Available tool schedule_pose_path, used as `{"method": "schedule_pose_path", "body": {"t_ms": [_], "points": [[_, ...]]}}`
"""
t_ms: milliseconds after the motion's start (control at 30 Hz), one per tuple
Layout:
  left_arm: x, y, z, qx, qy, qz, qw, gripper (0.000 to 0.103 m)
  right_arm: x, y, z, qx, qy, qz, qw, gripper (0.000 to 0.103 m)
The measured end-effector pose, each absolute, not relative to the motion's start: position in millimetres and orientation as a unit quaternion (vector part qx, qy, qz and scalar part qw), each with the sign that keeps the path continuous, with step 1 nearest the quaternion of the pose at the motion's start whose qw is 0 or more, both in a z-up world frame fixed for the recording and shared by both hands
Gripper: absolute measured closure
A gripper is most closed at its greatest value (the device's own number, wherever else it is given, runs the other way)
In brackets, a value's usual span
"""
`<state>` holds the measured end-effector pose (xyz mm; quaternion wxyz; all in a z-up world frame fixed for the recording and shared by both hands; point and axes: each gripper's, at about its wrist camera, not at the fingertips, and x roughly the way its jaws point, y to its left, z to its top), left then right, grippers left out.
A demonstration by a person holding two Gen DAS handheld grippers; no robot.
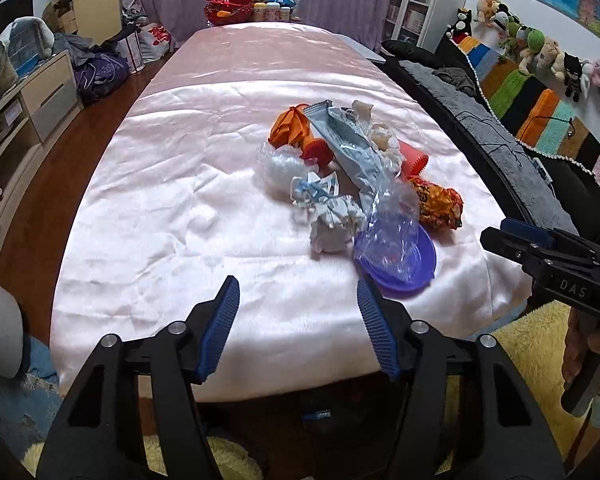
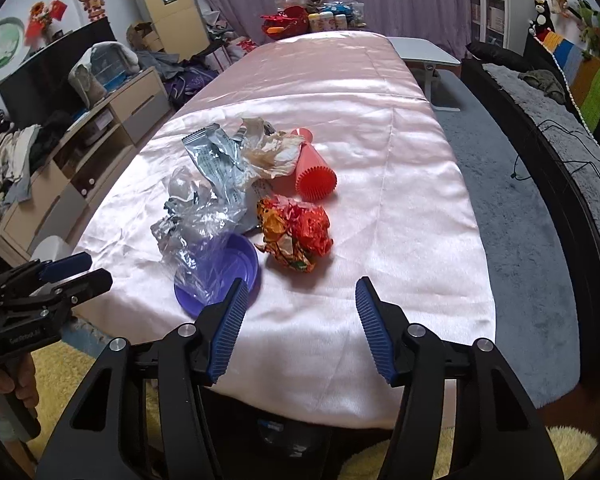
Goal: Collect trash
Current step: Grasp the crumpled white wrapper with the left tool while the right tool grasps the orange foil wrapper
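Just ahead of our two claws, on the pink satin tabletop [image 1: 172,184], lies the trash heap: a purple plastic lid [image 2: 220,276] nearest us, clear crumpled film [image 2: 198,232] draped over it, and a crumpled orange foil wrapper [image 2: 296,232] just right of the lid. Beyond these we see a silver-blue snack wrapper [image 1: 352,148], a red ribbed cup [image 2: 314,170] on its side, soiled tissue [image 2: 272,152] and an orange scrap [image 1: 290,126]. Our left claw [image 1: 298,320] hangs spread and empty before the lid; our right claw [image 2: 300,320] is likewise spread, holding nothing, near the lid's right edge.
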<state>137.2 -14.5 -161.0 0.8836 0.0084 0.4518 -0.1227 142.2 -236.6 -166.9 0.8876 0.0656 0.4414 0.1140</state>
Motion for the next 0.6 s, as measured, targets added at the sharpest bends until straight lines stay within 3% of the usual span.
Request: {"method": "schedule_pose_path", "body": {"t_ms": [167,600], "points": [[158.5,-22.3,-159.5,0.013,0.449,-0.14,0.882,0.067,159.5,-231.6,-166.7,0.06,0.437,0.119,0.889,0.059],[194.8,-32.5,-175.8,0.015,0.472,-0.142,0.87,0.068,185.3,-220.3,-177.2,0.046,0.449,0.126,0.883,0.061]]}}
